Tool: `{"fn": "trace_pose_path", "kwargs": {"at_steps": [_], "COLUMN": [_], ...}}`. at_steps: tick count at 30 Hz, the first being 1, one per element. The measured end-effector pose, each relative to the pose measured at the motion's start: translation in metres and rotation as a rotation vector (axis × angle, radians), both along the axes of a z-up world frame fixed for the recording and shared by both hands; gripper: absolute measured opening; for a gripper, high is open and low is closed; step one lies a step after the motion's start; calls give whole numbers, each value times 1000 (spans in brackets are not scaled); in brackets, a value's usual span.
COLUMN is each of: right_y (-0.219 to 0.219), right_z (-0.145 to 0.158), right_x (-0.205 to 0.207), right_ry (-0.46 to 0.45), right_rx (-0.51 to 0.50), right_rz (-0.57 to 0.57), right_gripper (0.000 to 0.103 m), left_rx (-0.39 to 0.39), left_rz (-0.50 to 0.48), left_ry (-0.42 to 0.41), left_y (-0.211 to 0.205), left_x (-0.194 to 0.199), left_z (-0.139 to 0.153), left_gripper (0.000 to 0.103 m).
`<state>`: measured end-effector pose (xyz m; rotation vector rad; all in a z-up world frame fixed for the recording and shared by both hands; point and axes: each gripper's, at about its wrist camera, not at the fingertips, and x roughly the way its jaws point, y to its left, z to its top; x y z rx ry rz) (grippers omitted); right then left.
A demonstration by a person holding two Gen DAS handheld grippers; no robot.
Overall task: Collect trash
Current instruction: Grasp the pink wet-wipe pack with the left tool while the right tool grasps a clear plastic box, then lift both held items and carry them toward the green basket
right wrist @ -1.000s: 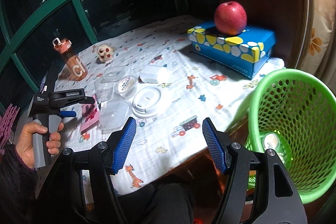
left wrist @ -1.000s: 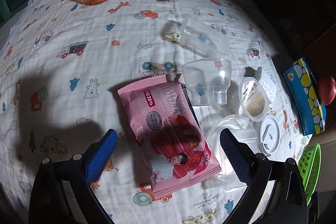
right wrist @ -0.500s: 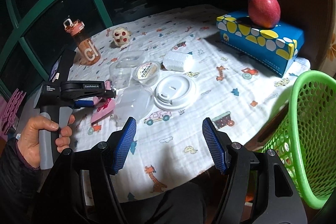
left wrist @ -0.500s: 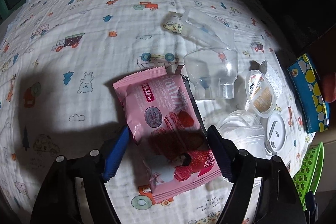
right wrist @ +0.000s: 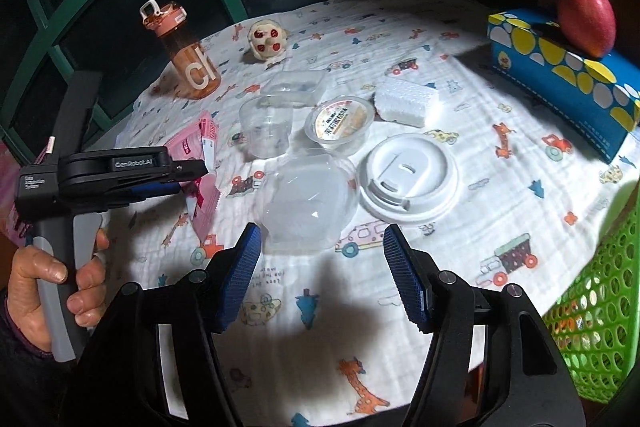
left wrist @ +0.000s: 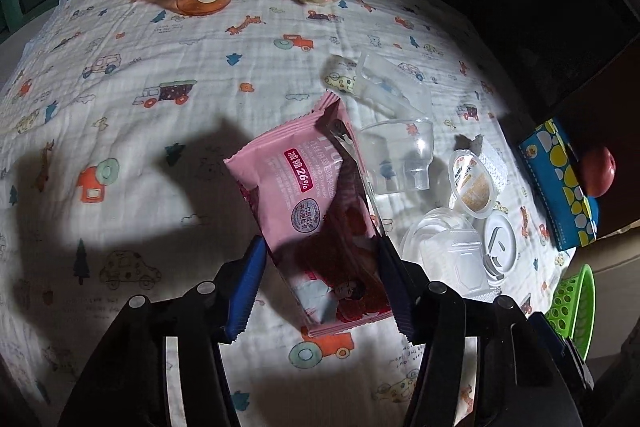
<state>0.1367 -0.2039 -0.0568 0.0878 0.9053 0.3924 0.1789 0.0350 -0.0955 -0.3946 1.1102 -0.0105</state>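
Note:
A pink snack wrapper (left wrist: 312, 203) sits between the blue pads of my left gripper (left wrist: 320, 283), its far end tilted up off the cloth. In the right wrist view the wrapper (right wrist: 200, 163) hangs from the left gripper (right wrist: 180, 183), which is shut on it. My right gripper (right wrist: 320, 275) is open and empty, just short of a clear plastic dome lid (right wrist: 308, 203). Other trash lies on the cloth: a clear cup (right wrist: 266, 133), a sealed pudding cup (right wrist: 340, 125), a white cup lid (right wrist: 406, 179), a clear tray (right wrist: 298, 85) and a white foam block (right wrist: 406, 101).
A green mesh basket (right wrist: 596, 311) stands off the table's right edge. An orange bottle (right wrist: 186, 55) and a small plush toy (right wrist: 266, 39) stand at the back. A blue tissue box (right wrist: 560, 75) with a red apple (right wrist: 586, 17) on it is at the right.
My left gripper has closed in on the pink wrapper and lifted its far end. My right gripper has swung left from the basket toward the dome lid and white lid.

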Motion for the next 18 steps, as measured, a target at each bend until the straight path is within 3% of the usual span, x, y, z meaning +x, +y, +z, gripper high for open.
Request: {"fn": "trace_pose_path", "kwargs": {"at_steps": [18], "right_y": [52], "right_z": [-36], "right_x": [51], "right_ry": [58], "right_rx": [-130], "right_rz": [45], "right_gripper": [50], "left_rx": [-26], "left_rz": [2], "left_ry": [-65], "left_y": [31], "left_x": [-16], "left_z": [26], "left_gripper": [55]}}
